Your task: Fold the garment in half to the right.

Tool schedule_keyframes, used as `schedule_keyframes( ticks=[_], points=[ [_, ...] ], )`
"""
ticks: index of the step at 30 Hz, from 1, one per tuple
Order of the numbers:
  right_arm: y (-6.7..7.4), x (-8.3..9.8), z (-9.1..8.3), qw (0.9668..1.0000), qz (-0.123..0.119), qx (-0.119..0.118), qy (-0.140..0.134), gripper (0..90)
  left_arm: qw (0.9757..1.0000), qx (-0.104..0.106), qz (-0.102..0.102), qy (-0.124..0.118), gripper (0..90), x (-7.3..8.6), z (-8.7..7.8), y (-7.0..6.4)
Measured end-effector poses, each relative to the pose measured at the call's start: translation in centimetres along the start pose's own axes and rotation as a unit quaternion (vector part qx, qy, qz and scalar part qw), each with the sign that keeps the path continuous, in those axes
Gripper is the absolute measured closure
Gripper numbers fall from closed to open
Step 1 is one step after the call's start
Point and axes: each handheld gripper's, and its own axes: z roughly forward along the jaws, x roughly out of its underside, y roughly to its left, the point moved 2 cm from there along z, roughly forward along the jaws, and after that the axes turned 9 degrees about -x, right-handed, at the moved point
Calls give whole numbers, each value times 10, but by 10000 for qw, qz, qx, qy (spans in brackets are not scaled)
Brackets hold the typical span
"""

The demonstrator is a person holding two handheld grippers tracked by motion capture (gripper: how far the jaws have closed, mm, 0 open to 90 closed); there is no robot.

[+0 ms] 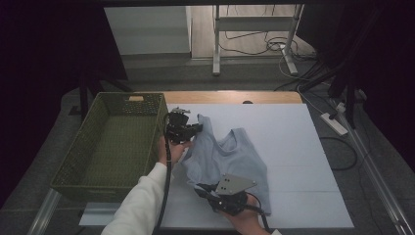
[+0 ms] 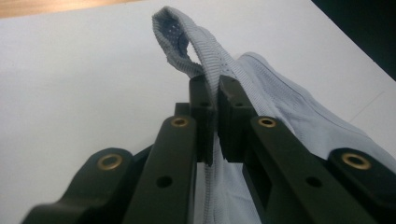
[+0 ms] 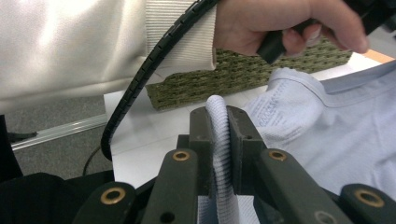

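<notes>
The left gripper was clamped on a ribbed strap of the pale blue tank top, the fabric pinched between its jaws and looping up past them. The right gripper was likewise closed on a ribbed edge of the same garment at its near side. Between them the tank top lay on the white desk, its long axis running from the left gripper at the far left toward the near right. The green basket stood just left of the left gripper, the nearer hand to it.
</notes>
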Motion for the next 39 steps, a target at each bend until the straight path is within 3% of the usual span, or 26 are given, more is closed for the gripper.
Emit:
schedule_keyframes(
  ticks=[25, 39],
  points=[
    [-1, 10, -36, 9993, 214, 310, -80, 810, 9999, 105, 88, 54, 847, 1, 11, -8],
    [-8, 18, -60, 9975, 391, 572, -138, 810, 9998, 99, 180, -58, 847, -3, 14, -15]
  ],
)
